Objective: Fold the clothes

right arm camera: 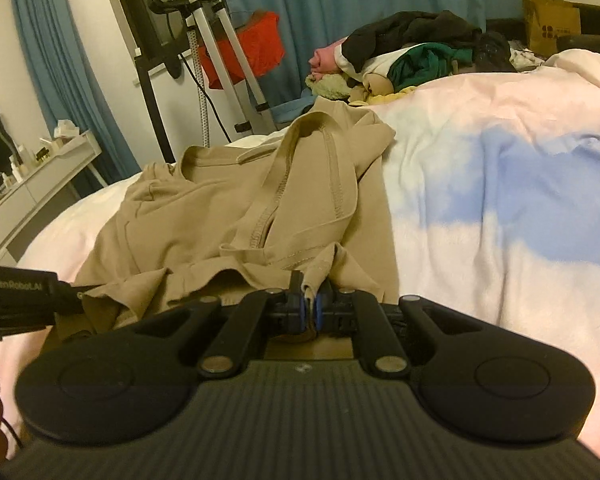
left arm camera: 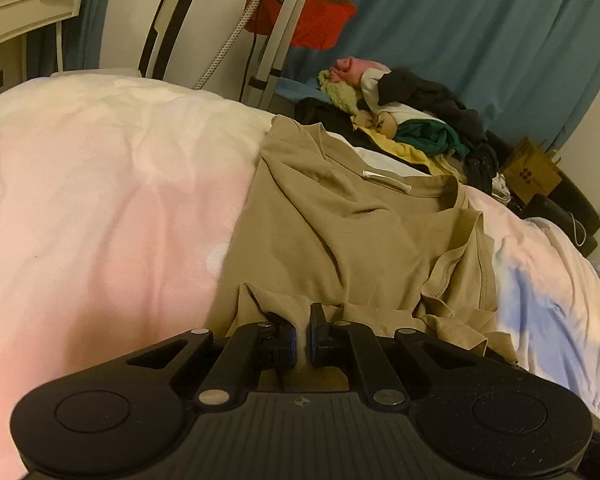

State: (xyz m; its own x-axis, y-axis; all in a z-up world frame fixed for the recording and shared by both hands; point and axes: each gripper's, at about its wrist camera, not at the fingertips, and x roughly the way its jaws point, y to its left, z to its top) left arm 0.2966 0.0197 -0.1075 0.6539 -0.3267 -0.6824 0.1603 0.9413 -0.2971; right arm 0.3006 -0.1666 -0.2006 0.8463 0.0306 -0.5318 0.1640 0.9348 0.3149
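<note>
A tan shirt [left arm camera: 340,240] is lying crumpled on the bed [left arm camera: 100,200], and both grippers are pinching its near hem. The left gripper [left arm camera: 300,334] is clenching a fold of tan cloth between its blue pads [left arm camera: 290,340]; the cloth is bunching up just beyond the fingers. The right gripper [right arm camera: 310,308] is clamping a thin ridge of the same shirt [right arm camera: 220,216], with a small tuft of hem sticking up between its pads [right arm camera: 300,310].

The shirt is spreading away from the grippers toward the far side of the bed, collar farthest from them, with a white label [left arm camera: 386,180] showing inside the neckline. One sleeve is lying turned over on the body of the shirt, its stitched seam facing up in the right wrist view. The bed cover under the shirt is showing pink on the left side of the shirt and a blue patch [right arm camera: 540,192] on the right side.

Beyond the shirt's collar, a pile of clothes [left arm camera: 412,120] is sitting on the far edge of the bed: black, green, yellow and pink pieces heaped together. A brown paper bag [right arm camera: 550,24] is standing past the pile. Behind the bed a blue curtain [left arm camera: 480,40] is hanging, with a red cloth [left arm camera: 316,20] draped on a metal stand [right arm camera: 216,56] in front of it. A white shelf [left arm camera: 24,12] holding small items is standing off the bed's left side. In the right wrist view, part of the left gripper's body is showing at the left edge.
</note>
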